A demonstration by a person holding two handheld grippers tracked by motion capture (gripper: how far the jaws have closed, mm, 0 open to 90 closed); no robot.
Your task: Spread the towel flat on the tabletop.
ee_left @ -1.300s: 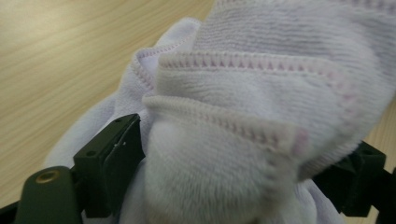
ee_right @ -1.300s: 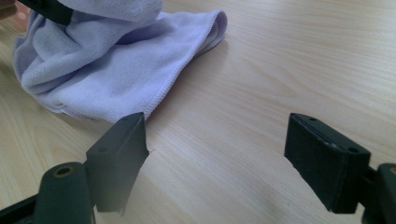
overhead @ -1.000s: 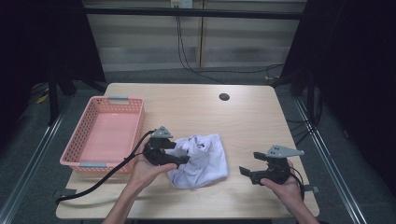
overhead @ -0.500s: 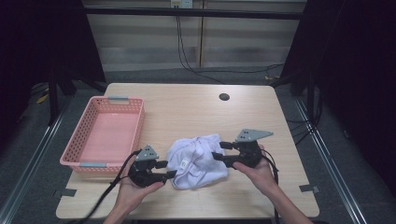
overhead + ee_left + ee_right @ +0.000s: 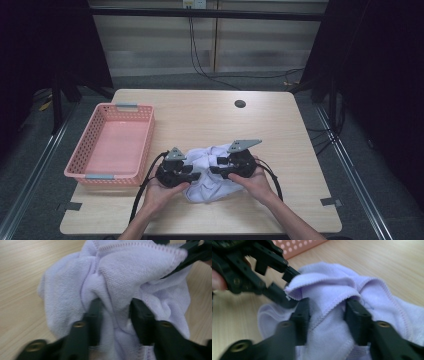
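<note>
High view, progress: a crumpled lilac towel (image 5: 210,172) is seen near the front edge of the wooden table (image 5: 210,115), just right of the pink basket (image 5: 112,145), which is empty. The towel is judged to be at the start of handling: it is bunched, neither spread nor folded, and nothing has been placed in the basket.
High view, grippers: the left gripper (image 5: 192,172) and the right gripper (image 5: 215,167) are brought in from either side and meet over the towel's middle.
Left gripper view, jaws: the left gripper (image 5: 115,312) has just been closing, with a ridge of towel (image 5: 117,280) between its fingers (image 5: 93,310). The cloth is pinched up into a fold between the pads, so a grip is judged made.
Left gripper view, other hand: the right gripper's jaw tips are seen at the far right, at the towel's hemmed edge.
Right gripper view, jaws: the right gripper (image 5: 325,315) has likewise just been closing, and a hemmed fold of towel (image 5: 329,297) is squeezed between its fingers (image 5: 355,315).
Right gripper view, surroundings: the left gripper (image 5: 287,282) bites the far left edge of the same towel; the basket (image 5: 297,246) lies beyond.
Left to do: lifting and either straightening the towel or moving it, as judged.
</note>
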